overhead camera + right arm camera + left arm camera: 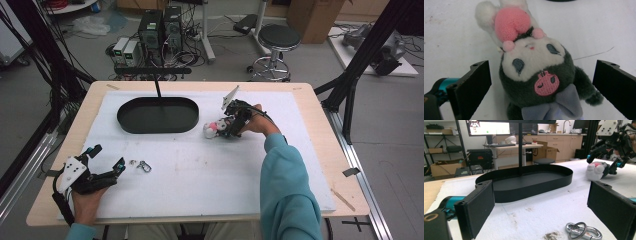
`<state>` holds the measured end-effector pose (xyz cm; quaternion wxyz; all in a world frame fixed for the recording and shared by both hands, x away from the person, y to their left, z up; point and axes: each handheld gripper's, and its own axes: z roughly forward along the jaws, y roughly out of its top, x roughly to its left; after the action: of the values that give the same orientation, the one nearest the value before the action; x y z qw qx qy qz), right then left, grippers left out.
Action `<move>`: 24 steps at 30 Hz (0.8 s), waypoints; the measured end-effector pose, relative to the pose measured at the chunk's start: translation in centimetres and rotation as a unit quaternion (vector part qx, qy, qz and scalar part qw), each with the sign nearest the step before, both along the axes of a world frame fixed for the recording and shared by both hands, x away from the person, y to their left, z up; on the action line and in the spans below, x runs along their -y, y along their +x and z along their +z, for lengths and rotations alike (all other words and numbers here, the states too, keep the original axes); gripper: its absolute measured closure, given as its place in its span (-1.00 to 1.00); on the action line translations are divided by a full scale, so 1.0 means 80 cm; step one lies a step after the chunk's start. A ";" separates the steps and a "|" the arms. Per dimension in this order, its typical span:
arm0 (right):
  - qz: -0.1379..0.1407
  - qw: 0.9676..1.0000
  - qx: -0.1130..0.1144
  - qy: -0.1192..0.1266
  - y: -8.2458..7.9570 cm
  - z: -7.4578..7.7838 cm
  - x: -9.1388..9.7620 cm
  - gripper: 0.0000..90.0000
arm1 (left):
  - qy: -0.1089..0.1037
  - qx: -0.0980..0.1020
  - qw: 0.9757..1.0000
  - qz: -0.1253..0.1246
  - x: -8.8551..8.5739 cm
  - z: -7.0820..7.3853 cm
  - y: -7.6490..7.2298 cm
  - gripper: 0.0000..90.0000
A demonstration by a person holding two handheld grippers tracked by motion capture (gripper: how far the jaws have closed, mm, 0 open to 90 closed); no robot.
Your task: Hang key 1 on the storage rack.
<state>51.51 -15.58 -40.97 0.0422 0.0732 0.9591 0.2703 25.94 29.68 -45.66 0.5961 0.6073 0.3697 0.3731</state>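
On the white mat just right of the black oval tray (158, 115), a soft, light plush toy (536, 72) lies between the spread jaws of the right gripper (232, 121), best squeezed across its dark body, while the left gripper (106, 160) rests open.

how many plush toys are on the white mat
1. The plush toy lies on the white mat right of the black tray, between the open jaws of the right gripper. The gripper may hide part of it.
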 end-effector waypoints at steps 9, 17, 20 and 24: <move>0.007 1.000 -0.004 -0.016 -0.001 -0.008 -0.007 -0.95 | 0.000 0.001 1.000 0.000 0.000 0.000 0.000 -0.82; 0.002 0.999 0.009 -0.041 -0.001 -0.009 -0.009 -0.53 | 0.000 0.000 1.000 0.000 0.000 0.000 0.000 -0.83; 0.002 0.999 0.006 -0.044 -0.002 -0.008 -0.011 -0.36 | 0.000 -0.001 1.000 0.000 0.000 0.000 0.000 -0.82; -0.010 0.999 -0.006 -0.048 -0.004 -0.005 -0.012 -0.22 | -0.001 -0.001 1.000 0.000 0.000 0.000 0.000 -0.82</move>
<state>51.18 -14.60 -41.38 0.0425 0.0820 0.9704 0.2233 25.94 29.69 -45.65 0.5961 0.6072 0.3704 0.3725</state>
